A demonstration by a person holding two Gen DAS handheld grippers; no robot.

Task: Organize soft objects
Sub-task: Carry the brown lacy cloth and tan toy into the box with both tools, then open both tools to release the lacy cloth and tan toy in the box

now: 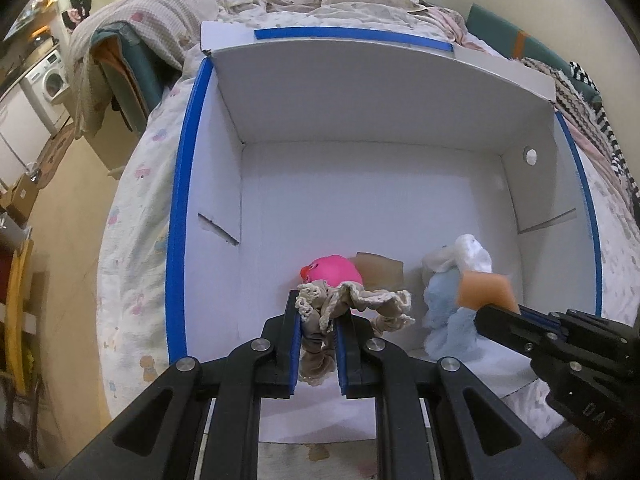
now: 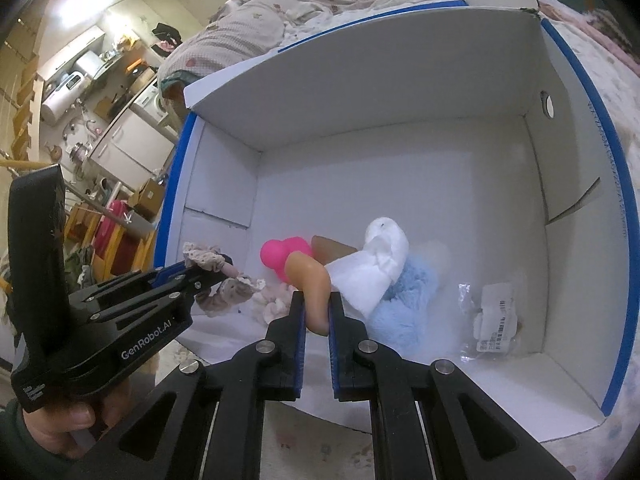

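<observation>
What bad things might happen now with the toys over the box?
1. The lacy beige scrunchie trails loosely from the left tool; a loop might catch on a finger at release instead of dropping.
2. The right tool pinches only one end of the peach squishy piece, so it might slip out early.
3. Both tools hang close together over the white box and could bump.

L gripper (image 1: pixel 318 312) is reaching fwd and angling down, fingers closing in on a beige lacy fabric piece (image 1: pixel 352 300), pinching it w/ a narrow gap. R gripper (image 2: pixel 318 308) is sitting just beside it on the right, pointing the same way, fingers clamping a peach soft piece (image 2: pixel 314 284). Person's hand (image 2: pixel 60 428) is wrapping the L gripper's handle from below.
</observation>
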